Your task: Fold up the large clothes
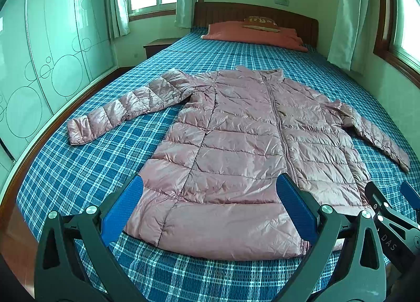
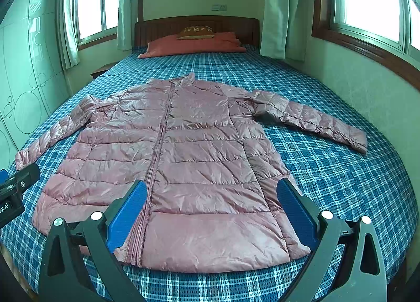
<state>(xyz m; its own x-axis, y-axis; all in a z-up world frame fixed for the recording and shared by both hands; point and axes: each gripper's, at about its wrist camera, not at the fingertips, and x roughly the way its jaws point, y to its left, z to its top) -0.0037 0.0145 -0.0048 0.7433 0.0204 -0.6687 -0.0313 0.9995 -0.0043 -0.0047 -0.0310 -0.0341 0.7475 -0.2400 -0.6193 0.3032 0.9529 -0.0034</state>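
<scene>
A shiny pink quilted puffer jacket lies flat and zipped on the blue plaid bed, collar toward the headboard, both sleeves spread out to the sides. It also shows in the right wrist view. My left gripper is open and empty, hovering above the hem on the jacket's left half. My right gripper is open and empty, hovering above the hem on the right half. The right gripper's body shows at the edge of the left wrist view, and the left gripper's body at the edge of the right wrist view.
A folded orange blanket with a brown pillow lies by the wooden headboard. A wardrobe runs along the left, a nightstand in the corner, and a wall with windows on the right.
</scene>
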